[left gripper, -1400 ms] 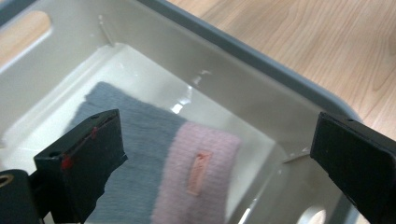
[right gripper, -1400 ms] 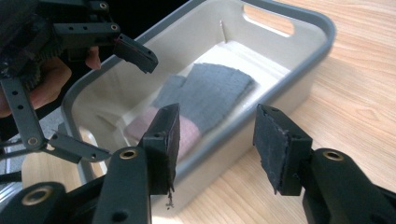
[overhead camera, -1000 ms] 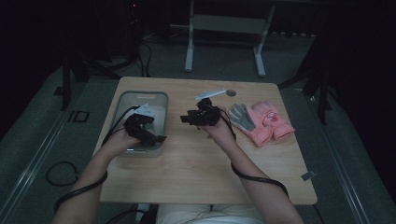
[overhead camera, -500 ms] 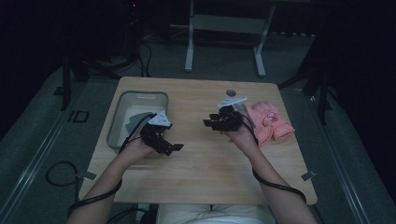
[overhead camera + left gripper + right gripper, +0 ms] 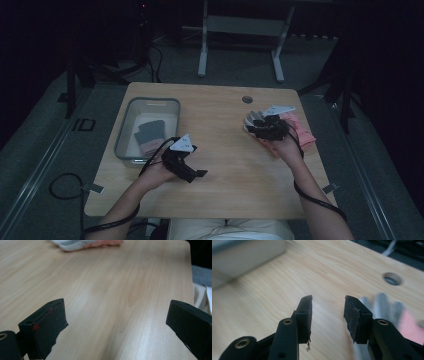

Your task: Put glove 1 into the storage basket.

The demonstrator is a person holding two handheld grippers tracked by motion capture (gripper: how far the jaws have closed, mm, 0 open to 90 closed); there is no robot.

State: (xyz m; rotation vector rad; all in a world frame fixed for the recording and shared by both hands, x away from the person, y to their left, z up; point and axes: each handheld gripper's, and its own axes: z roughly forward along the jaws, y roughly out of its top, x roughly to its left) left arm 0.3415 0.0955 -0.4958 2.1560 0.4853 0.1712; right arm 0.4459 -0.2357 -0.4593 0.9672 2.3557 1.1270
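Pink-and-grey gloves (image 5: 295, 131), pale wood table (image 5: 230, 120), black jaws.

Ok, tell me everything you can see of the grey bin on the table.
The grey bin is a rectangular, shallow tub with rounded corners, seemingly translucent plastic. It sits flat on the wooden table near its left edge. A grey-and-pink glove lies inside. The left tongs hang open nearby, not touching it.

Matt pale wood-grain table (image 5: 120, 290), soft pink-and-grey cloth gloves (image 5: 300, 132), translucent plastic bin (image 5: 125, 130).
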